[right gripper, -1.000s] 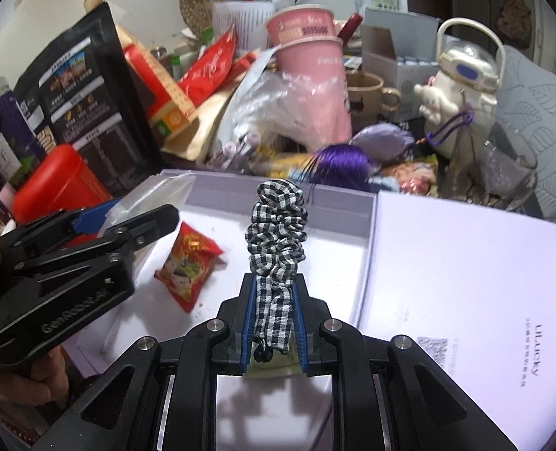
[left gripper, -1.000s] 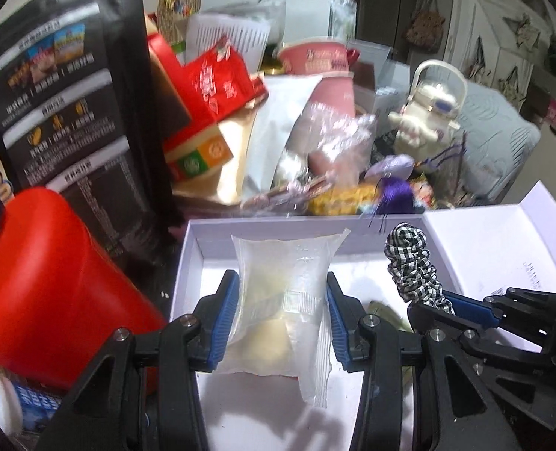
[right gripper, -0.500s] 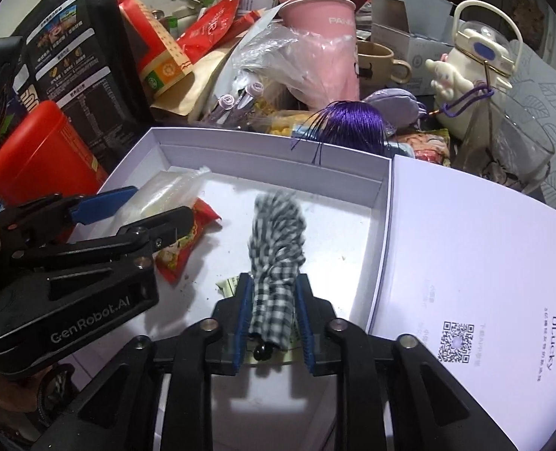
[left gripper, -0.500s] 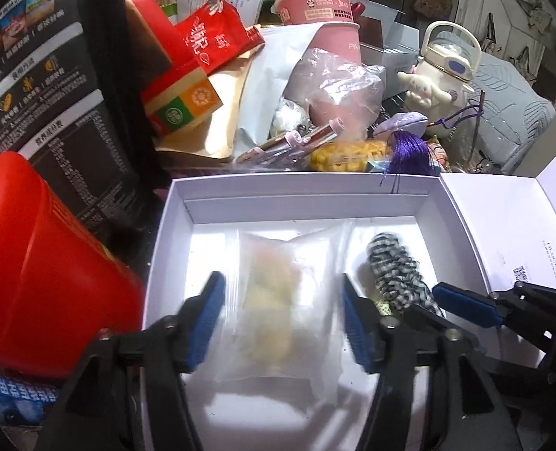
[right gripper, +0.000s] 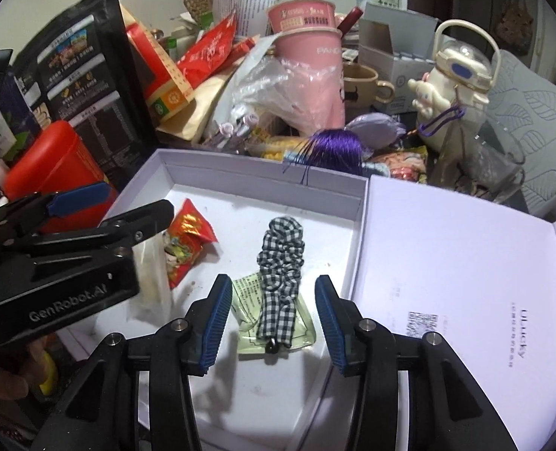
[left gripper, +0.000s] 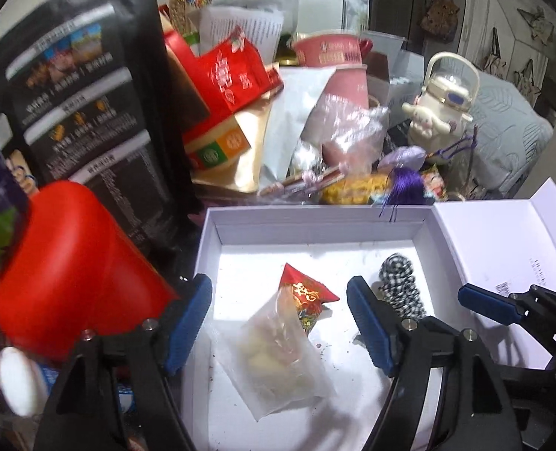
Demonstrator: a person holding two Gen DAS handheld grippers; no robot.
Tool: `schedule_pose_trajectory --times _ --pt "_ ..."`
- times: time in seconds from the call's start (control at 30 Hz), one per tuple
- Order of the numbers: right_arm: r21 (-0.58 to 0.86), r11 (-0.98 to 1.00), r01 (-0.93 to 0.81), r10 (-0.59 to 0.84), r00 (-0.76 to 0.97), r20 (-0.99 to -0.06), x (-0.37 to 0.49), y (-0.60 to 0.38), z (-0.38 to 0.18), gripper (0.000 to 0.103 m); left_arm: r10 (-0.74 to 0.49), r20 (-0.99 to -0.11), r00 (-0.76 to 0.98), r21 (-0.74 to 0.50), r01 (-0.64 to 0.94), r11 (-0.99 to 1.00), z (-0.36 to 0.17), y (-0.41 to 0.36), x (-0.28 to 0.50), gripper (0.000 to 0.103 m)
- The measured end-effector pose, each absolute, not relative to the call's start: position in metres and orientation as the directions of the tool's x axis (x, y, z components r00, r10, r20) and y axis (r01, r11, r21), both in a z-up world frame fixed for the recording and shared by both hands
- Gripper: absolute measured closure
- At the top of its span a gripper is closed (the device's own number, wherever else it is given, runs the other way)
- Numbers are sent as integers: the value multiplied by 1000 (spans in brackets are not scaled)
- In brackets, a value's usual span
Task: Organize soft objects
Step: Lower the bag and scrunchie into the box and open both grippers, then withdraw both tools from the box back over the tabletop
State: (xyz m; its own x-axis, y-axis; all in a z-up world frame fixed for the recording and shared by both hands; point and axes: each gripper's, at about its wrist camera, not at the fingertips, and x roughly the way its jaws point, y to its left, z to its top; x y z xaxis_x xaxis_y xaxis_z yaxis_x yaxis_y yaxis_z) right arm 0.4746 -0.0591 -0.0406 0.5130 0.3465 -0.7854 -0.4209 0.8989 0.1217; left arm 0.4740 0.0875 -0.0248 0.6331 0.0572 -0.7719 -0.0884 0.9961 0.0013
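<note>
A white open box (left gripper: 315, 225) (right gripper: 263, 180) holds the soft items. A clear packet with pale contents (left gripper: 278, 357) lies on its floor, partly over a red snack packet (left gripper: 308, 297) (right gripper: 188, 233). A black-and-white checked scrunchie (right gripper: 280, 259) (left gripper: 402, 285) lies on a pale green sachet (right gripper: 248, 308). My left gripper (left gripper: 280, 323) is open and empty above the clear packet. My right gripper (right gripper: 270, 323) is open and empty around the scrunchie's near end.
The box lid (right gripper: 458, 270) lies open to the right. A red container (left gripper: 71, 270) and a black bag (left gripper: 90, 112) stand left. Behind the box are a pink cup (right gripper: 308, 49), a purple tassel (right gripper: 334, 146), a cream toy kettle (right gripper: 454, 75) and crowded packets.
Both grippers opened and pulled back. The clear packet dropped onto the box floor by the red packet, and the scrunchie was released onto the green sachet.
</note>
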Motion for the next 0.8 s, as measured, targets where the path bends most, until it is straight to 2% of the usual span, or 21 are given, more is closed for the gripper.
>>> schedule_pose_trajectory --times 0.3,0.73,0.8 --pt "109 906 -409 351 584 -732 450 -73 -1 57 52 -719 693 0 -76 997 15 81 452 29" --pt "97 913 -396 366 690 -625 400 -96 62 57 27 -597 801 -17 -46 999 83 73 397 29" --pt "92 913 -398 368 705 -606 390 -99 70 54 21 -577 817 -16 -37 999 93 71 386 29"
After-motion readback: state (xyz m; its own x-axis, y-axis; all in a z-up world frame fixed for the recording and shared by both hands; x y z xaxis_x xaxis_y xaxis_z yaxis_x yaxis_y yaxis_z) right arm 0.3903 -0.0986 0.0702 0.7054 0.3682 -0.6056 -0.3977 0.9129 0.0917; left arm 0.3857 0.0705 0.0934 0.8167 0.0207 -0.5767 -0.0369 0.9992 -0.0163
